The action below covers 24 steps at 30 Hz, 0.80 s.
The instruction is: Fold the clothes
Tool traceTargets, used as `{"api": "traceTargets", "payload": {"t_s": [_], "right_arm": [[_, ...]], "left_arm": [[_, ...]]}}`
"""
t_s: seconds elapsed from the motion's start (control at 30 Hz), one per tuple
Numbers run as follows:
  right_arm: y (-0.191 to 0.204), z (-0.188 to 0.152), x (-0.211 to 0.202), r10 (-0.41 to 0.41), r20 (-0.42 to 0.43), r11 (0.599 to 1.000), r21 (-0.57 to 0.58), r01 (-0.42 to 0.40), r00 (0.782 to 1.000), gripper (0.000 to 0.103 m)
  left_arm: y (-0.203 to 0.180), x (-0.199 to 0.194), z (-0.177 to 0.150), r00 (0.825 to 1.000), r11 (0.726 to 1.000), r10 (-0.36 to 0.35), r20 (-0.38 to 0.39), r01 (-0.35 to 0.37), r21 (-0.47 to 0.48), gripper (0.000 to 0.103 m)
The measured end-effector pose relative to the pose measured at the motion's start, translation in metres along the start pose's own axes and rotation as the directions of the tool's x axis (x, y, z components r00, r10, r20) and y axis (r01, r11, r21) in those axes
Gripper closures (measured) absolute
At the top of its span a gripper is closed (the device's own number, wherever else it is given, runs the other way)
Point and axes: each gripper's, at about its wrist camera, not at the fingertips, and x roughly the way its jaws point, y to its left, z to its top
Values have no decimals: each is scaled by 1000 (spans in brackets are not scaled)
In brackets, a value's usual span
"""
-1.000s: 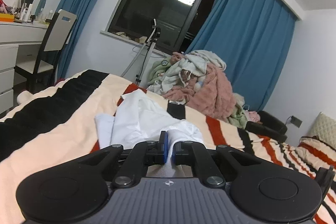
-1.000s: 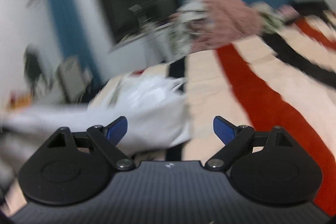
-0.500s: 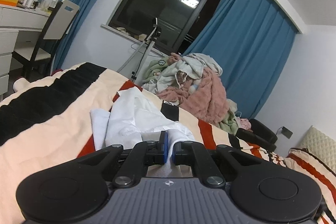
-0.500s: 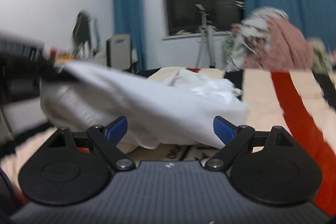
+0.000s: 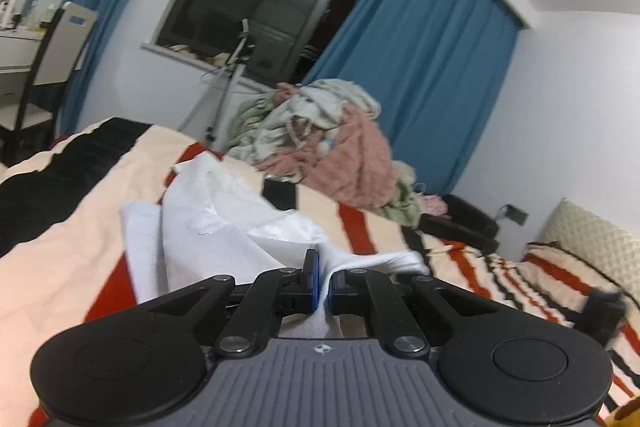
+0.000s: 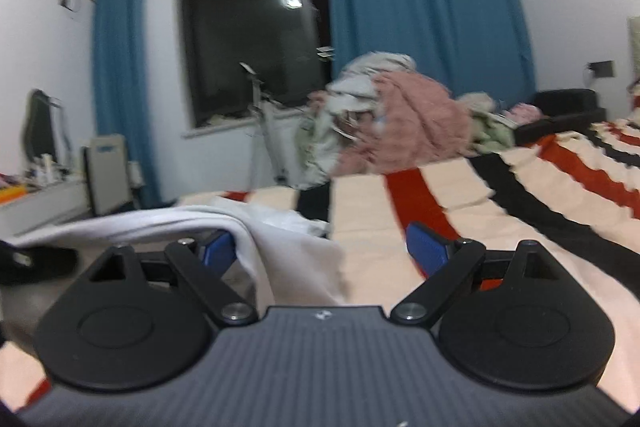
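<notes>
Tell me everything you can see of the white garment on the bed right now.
The white garment is plain, soft, opaque cloth, crumpled and only partly spread over the striped bedspread, with one strip lying out to its left side. Its near edge is lifted and pinched between the shut jaws of the left gripper. In the right wrist view a fold drapes past the inner side of one blue pad of the right gripper, whose jaws stand wide open, not clamping it.

Soft matt white cloth garment (image 5: 224, 227) on a woven striped bedspread (image 5: 80, 227).
</notes>
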Motion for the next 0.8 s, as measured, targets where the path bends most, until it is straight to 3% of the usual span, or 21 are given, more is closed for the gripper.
{"api": "traceTargets", "payload": {"t_s": [0.13,0.23,0.33,0.43,0.53,0.6,0.7,0.77,0.8], "right_arm": [[-21,-12,17,-130,-75,991,11,132,989,12],[-43,-11,23,-173,-106,983,50,179,979,13],[-39,12,-2,-209,23,978,9,209,978,13],[-21,38,-38,-153,196,981,-84,172,969,13],[-7,51,-53,-78,237,975,-184,123,968,12],[0,50,-54,-42,231,968,-230,97,972,12],[8,40,-51,0,212,953,-295,64,977,12],[15,35,-53,18,197,944,-328,48,980,12],[18,34,-53,28,191,940,-338,39,981,12]], "left_arm": [[2,-5,2,1000,1000,-11,18,12,-14,99],[7,-9,5,1000,999,-22,22,23,-42,99],[13,-15,9,998,996,-43,48,47,-72,99],[27,-19,14,997,988,-57,45,62,-141,99],[40,-4,8,996,982,-17,-82,1,-187,97],[49,6,4,985,976,8,-173,-45,-211,96],[50,26,-8,943,980,40,-331,-102,-172,88],[41,35,-15,924,987,86,-373,-131,-95,70],[37,39,-18,914,988,112,-390,-144,-53,48]]}}
